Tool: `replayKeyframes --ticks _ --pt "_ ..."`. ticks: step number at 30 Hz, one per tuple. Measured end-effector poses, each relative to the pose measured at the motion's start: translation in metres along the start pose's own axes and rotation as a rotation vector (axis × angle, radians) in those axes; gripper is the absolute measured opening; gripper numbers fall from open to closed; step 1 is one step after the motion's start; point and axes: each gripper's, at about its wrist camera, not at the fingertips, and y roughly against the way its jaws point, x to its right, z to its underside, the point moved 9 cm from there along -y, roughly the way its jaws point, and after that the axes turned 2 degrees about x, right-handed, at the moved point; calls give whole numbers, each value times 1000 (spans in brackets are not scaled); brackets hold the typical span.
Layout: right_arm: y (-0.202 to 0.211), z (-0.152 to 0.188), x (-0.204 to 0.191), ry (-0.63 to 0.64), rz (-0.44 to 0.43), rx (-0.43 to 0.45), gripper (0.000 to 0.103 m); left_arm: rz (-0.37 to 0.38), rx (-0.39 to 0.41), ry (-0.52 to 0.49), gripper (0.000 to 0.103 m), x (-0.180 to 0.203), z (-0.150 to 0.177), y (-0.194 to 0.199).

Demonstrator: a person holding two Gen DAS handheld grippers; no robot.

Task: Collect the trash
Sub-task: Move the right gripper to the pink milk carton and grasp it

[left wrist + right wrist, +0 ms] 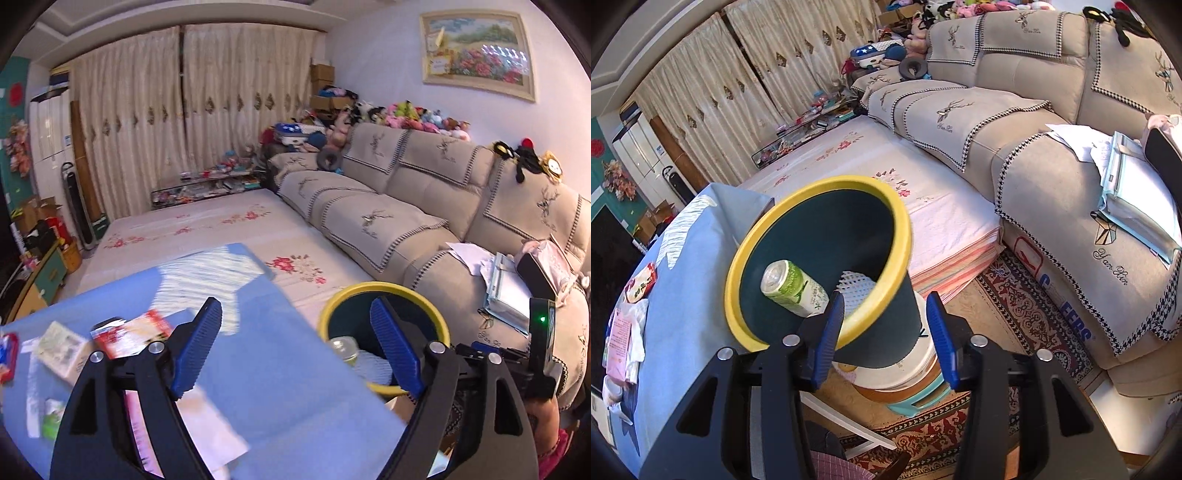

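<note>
A dark green bin with a yellow rim (pixel 901 236) stands tilted on a stool beside the blue table; it also shows in the left wrist view (pixel 373 286). Inside lie a green-white drink can (pixel 794 284) and a white foam net (pixel 857 286). My right gripper (pixel 886 332) is open, its jaws straddling the bin's near rim and wall without closing on it. My left gripper (pixel 299 347) is open and empty above the blue table (pixel 295 369). A red-white wrapper (pixel 133 332), a pale packet (pixel 59 347) and pink papers (pixel 140 424) lie on the table.
A beige sofa (pixel 424 206) with papers (pixel 1130 184) runs along the right. A floral mattress (pixel 221 229) lies behind the table. Stacked stools (pixel 908 384) hold the bin over a patterned rug (pixel 1027 314). Clutter and curtains fill the back.
</note>
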Motion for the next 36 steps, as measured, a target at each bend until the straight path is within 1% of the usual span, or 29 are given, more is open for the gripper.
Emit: replayKeyframes --ticks 4,9,13,15,19,20,24,28,29,32,34,36 --pt "2 1 -34 67 -18 -6 45 -80 34 59 87 -60 8 39" --pt "9 5 -88 156 -68 -5 45 -240 93 121 89 -148 24 87" --pt "15 15 -145 226 -160 -25 45 -341 103 180 89 -217 45 112" --pt "18 23 -178 274 -202 -38 45 -389 107 195 89 -245 57 120" --pt "24 46 -247 372 -288 -67 45 -490 111 204 89 -292 82 131" --pt "26 51 -263 400 -303 -68 45 -505 112 212 89 -301 87 134" --pt "41 77 -327 507 -364 -58 45 -537 109 270 89 -331 108 144" --pt "49 104 -376 612 -370 -40 45 -569 137 324 90 -354 119 160" --pt "49 110 -386 639 -360 -32 46 -572 144 338 90 -356 118 160" --pt "46 122 -409 708 -296 3 56 -565 151 370 90 -359 125 163" --pt "39 128 -417 739 -254 6 57 -560 134 376 90 -360 128 159" --pt "29 135 -422 764 -216 -9 59 -541 129 382 90 -359 129 157"
